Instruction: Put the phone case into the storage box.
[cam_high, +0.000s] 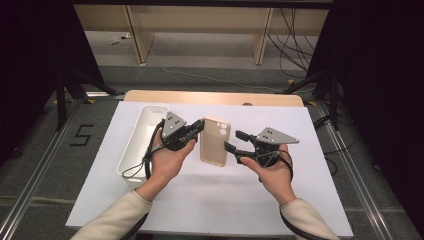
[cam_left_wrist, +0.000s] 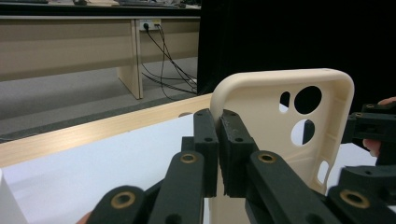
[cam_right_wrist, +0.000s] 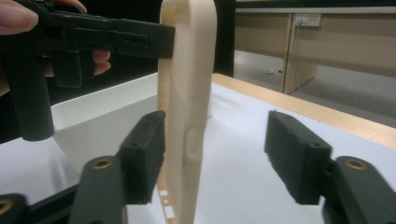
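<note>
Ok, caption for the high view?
Left tool grips cream plastic phone case; right tool open around its edge.

Hand-held gripper (cam_left_wrist: 218, 140) clamping phone case (cam_left_wrist: 261, 112)

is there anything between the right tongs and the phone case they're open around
Nothing visible. The phone case stands edge-on inside the open right tongs, close beside one pad with bare air to the other. The left tongs pinch its rim from the other side.
</note>
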